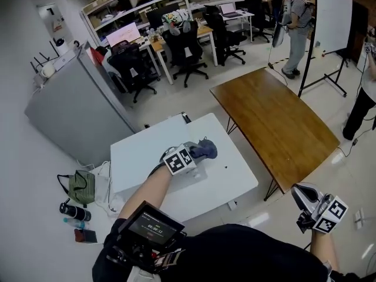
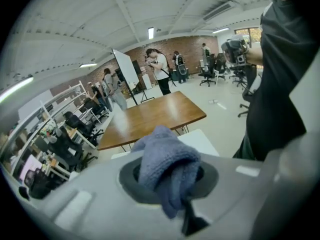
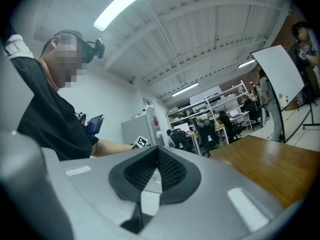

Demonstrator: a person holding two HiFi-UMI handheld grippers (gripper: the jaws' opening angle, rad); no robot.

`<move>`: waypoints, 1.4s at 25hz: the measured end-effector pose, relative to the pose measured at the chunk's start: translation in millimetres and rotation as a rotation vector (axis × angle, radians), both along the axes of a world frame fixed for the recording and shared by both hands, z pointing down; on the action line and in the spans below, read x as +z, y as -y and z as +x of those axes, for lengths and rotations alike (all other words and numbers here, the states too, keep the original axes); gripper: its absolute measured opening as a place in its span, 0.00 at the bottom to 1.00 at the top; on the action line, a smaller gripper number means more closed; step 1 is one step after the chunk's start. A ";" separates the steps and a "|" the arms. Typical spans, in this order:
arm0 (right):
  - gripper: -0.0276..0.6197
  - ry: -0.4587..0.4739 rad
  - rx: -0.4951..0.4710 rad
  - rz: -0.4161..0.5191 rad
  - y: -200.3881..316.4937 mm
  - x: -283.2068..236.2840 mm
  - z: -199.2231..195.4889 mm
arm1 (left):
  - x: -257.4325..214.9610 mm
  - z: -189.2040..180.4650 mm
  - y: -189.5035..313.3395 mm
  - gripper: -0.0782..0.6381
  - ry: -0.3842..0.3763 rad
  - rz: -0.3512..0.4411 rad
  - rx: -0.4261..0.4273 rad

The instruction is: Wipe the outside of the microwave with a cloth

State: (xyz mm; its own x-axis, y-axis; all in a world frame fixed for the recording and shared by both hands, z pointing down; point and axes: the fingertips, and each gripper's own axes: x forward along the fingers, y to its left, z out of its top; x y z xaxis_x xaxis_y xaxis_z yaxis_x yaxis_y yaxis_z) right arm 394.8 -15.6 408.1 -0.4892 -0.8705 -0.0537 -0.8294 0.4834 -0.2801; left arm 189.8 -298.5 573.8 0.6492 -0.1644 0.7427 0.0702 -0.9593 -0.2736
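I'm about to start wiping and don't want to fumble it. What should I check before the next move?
1. Cloth clamped in the left gripper: ok.
2. Enough cloth bulging past the jaws to wipe with: ok.
3. Right gripper empty, jaws together: ok.
4. Right gripper clear of the wooden table: ok, it is held over the floor beside it.
5. Microwave in sight: not ok, no view shows it.
6. Cloth lifted off the white table: cannot tell.
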 end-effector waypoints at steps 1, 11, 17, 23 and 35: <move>0.05 0.011 0.020 0.004 -4.5 1.3 10.1 | 4.8 13.0 -4.6 0.19 0.018 0.001 0.023; 0.05 0.047 -0.107 0.047 29.2 -4.4 -33.9 | -20.7 -29.0 -76.7 0.19 -0.096 0.001 0.011; 0.05 0.014 -0.286 0.052 76.5 -15.0 -159.1 | -27.3 -206.8 -100.0 0.19 -0.397 -0.199 -0.403; 0.05 -0.018 -0.448 0.002 95.5 -28.4 -316.9 | -8.8 -434.4 -110.3 0.19 -0.801 -0.371 -0.924; 0.05 -0.048 -0.396 -0.074 68.2 -28.0 -349.0 | -11.1 -393.2 -71.0 0.19 -1.075 -0.536 -0.981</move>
State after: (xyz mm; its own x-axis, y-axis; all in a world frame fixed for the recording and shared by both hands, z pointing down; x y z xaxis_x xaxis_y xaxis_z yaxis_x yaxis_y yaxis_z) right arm 45.7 -83.7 380.1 -0.7878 -0.6151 0.0327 -0.5962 0.7480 -0.2916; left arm -203.4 -227.5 562.7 0.6971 -0.7064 0.1225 -0.6201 -0.5084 0.5975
